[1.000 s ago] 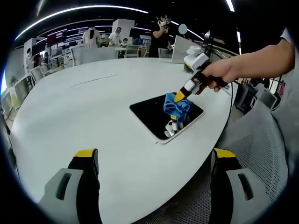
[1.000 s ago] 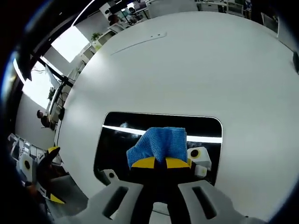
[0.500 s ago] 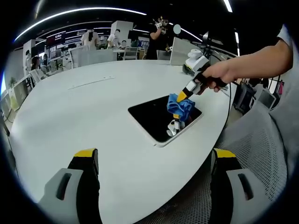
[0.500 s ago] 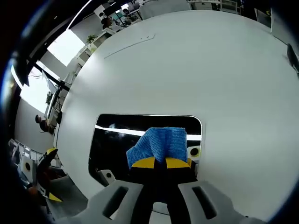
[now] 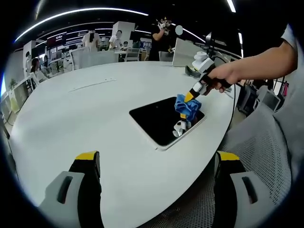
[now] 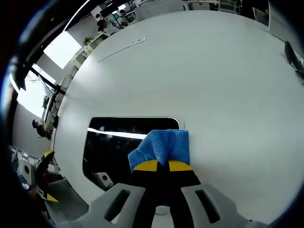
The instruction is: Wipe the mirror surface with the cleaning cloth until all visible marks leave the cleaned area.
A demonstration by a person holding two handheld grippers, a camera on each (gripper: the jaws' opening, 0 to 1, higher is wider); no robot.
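1. my right gripper has its jaws clamped on the blue cloth, and the cloth sits right at the mirror's edge, half over the white worktop.
2. risk as i judge it: if i carry on that way the cloth runs off the glass and wipes worktop, leaving the rest of the mirror untouched.
3. pressing hard at the rim could also skid the mirror toward the worktop edge, which is near in the left gripper view.
4. left gripper: jaws wide apart, holding nothing, hovering well short of the mirror.
5. against a second ago, the cloth has gone from mid-glass to the mirror's side edge; the gripper's reflection has slid to the opposite part of the glass.
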